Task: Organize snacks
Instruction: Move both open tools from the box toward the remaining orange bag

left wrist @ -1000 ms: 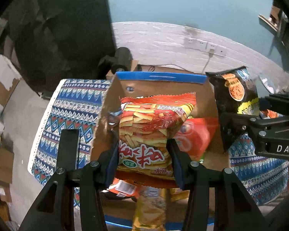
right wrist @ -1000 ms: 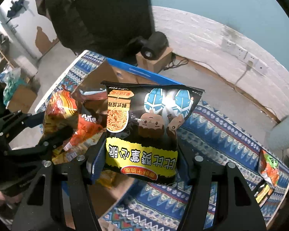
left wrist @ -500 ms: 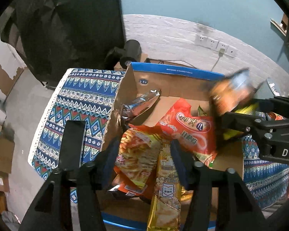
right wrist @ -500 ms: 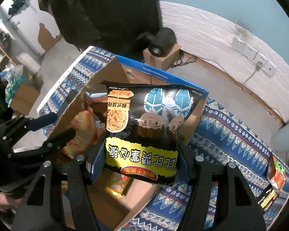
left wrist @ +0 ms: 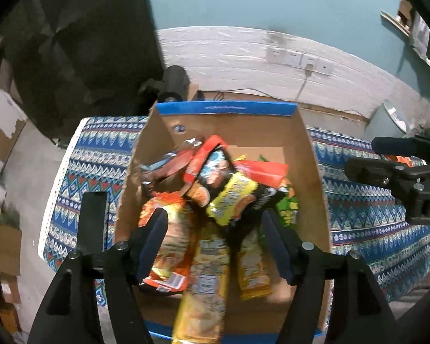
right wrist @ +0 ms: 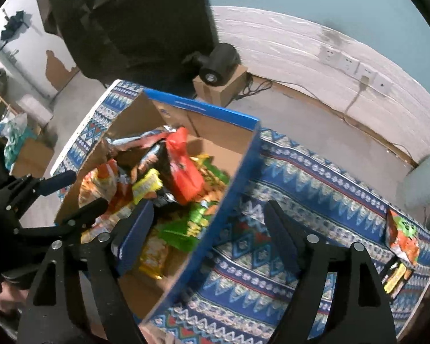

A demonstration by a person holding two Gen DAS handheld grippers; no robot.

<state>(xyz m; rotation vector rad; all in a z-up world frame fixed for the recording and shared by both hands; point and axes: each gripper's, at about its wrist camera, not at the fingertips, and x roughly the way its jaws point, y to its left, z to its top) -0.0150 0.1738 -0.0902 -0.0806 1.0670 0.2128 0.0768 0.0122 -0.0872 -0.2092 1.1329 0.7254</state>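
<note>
Both tools stand released above the cardboard box (left wrist: 309,154), with nothing between their fingers; the jaws of each have just been opening. The left tool (left wrist: 215,238) hangs over the middle of the box, and directly beyond its fingertips lies the black and yellow snack bag (left wrist: 232,197), tilted on top of the heap. Under the left tool's left finger sits an orange chip bag (left wrist: 169,246); between the fingers, lower down, a long yellow packet (left wrist: 206,283) runs toward the near wall of the box. A red bag (left wrist: 261,172) and a green bag (left wrist: 289,212) lie just beyond the right finger. The right tool (right wrist: 206,223) straddles the blue-edged right wall of the box (right wrist: 229,189): its left finger is over the snacks inside, its right finger over the patterned cloth (right wrist: 315,189) on the tabletop. Well off to the right tool's right, an orange packet (right wrist: 402,238) and a small dark packet (right wrist: 395,278) lie on the cloth.
</note>
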